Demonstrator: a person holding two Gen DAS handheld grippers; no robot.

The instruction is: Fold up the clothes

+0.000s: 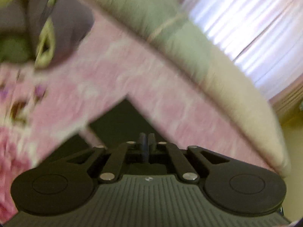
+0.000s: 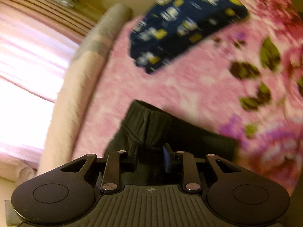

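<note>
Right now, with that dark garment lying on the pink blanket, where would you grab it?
Probably the gathered elastic waistband of the dark garment. It bunches into a thick, raised edge right ahead of the right gripper, so come straight forward along the pink blanket, with one finger on each side.

Light: daylight through the pale pink pleated curtain (image 2: 24, 71) – blown out white.
Blur: strong motion smear on the pink flowered fleece blanket (image 2: 189, 87).
Edges: fisheye bending, dark corners.
Sharpness: near black parts clearer.

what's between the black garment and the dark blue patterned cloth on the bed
Only bare pink floral blanket separates the black garment from the dark blue patterned cloth, seen in the right wrist view.
</note>
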